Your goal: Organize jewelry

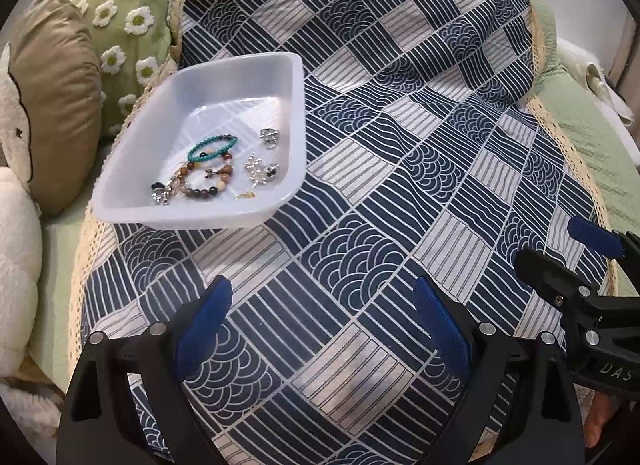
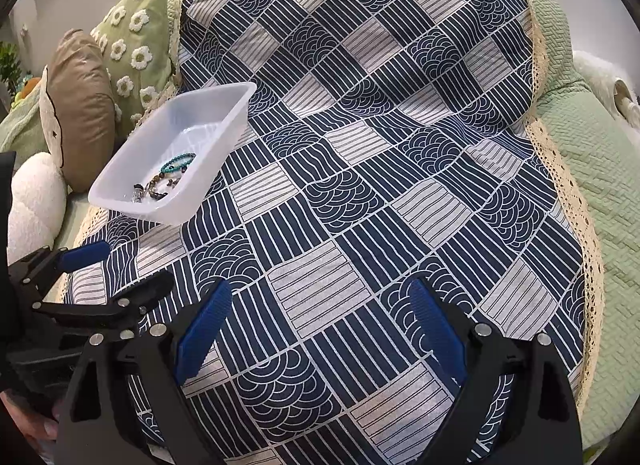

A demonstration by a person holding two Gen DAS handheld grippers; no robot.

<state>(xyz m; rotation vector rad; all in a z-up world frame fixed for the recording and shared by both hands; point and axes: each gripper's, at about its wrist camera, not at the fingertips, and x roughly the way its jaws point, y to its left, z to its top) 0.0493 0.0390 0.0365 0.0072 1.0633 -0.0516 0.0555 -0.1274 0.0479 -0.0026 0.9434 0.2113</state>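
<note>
A white plastic tray (image 1: 224,77) sits on the patterned blue cloth (image 1: 400,169) at the left. In it lie a turquoise bead bracelet (image 1: 212,146), a brown bead bracelet (image 1: 208,185), a silver ring (image 1: 269,138), a silver cluster piece (image 1: 258,171), a small gold piece (image 1: 246,195) and a charm (image 1: 162,194). My left gripper (image 1: 322,305) is open and empty, low over the cloth in front of the tray. My right gripper (image 2: 320,301) is open and empty, further right. The tray (image 2: 132,193) also shows in the right wrist view.
A tan cushion (image 1: 56,97), a green daisy cushion (image 1: 128,17) and a white plush (image 1: 16,257) lie left of the tray. A green quilt (image 2: 592,169) lies right of the cloth. The right gripper (image 1: 596,241) shows in the left wrist view; the left gripper (image 2: 116,269) shows in the right wrist view.
</note>
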